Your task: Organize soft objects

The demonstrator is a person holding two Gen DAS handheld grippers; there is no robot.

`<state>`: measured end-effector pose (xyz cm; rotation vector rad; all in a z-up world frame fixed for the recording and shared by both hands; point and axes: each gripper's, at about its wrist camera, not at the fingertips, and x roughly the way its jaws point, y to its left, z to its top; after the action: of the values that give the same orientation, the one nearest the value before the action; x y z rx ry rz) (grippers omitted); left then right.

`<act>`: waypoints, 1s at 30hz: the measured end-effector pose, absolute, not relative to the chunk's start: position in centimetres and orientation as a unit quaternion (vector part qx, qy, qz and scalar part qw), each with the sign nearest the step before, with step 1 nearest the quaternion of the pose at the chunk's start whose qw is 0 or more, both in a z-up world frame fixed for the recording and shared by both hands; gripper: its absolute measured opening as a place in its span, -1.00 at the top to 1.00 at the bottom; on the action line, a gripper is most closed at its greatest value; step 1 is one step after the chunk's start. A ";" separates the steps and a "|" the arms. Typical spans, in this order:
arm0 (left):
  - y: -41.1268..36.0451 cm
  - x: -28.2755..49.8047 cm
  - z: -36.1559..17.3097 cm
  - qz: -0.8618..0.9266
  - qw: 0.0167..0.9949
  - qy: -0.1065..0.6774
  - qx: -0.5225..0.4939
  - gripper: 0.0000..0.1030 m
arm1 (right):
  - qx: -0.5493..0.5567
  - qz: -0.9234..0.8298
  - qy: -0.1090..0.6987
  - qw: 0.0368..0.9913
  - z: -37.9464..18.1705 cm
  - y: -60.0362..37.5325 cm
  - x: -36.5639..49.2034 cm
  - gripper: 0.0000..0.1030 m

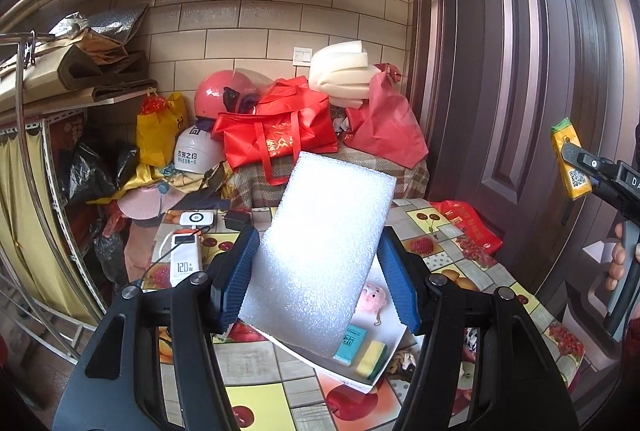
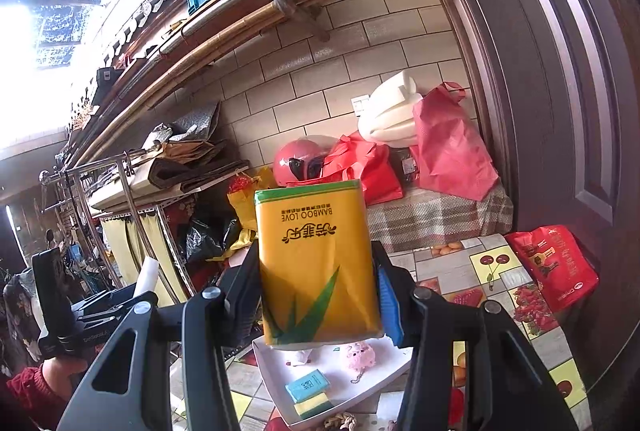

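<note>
My left gripper (image 1: 316, 273) is shut on a white foam block (image 1: 320, 251), held tilted above the white tray (image 1: 348, 375). My right gripper (image 2: 318, 287) is shut on a yellow tissue pack (image 2: 316, 263) with green trim, lifted over the same white tray (image 2: 276, 387). In the tray lie a pink plush toy (image 1: 372, 299), a teal tissue packet (image 1: 352, 341) and a yellow-green sponge (image 1: 372, 359). The right gripper with its yellow pack (image 1: 570, 159) shows at the right edge of the left wrist view. The left gripper (image 2: 100, 307) with a sliver of foam appears at the left of the right wrist view.
The table wears a fruit-patterned cloth (image 1: 256, 363). A white power bank (image 1: 184, 259) and a charger (image 1: 238, 219) lie at its far left, a red packet (image 1: 472, 227) at its far right. Behind stand red bags (image 1: 280, 127), helmets (image 1: 224, 95) and a brown door (image 1: 520, 71).
</note>
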<state>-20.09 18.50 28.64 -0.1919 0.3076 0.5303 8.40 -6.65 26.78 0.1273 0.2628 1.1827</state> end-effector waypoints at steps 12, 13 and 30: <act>21.2 -24.6 32.1 0.310 0.940 0.090 -0.112 -0.19 | 0.073 0.559 0.143 0.814 26.1 -6.2 9.0 0.02; 21.3 -24.7 32.2 0.314 0.939 0.088 -0.113 -0.19 | 0.073 0.560 0.144 0.813 26.1 -6.2 9.0 0.02; 22.4 -23.4 38.3 0.235 0.961 0.053 -0.135 -0.18 | 0.081 0.565 0.140 0.809 26.8 -5.4 9.1 0.02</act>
<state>-23.37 22.42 38.31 -0.2743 0.1064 0.4755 9.07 -5.38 26.79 0.1723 0.2994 1.2075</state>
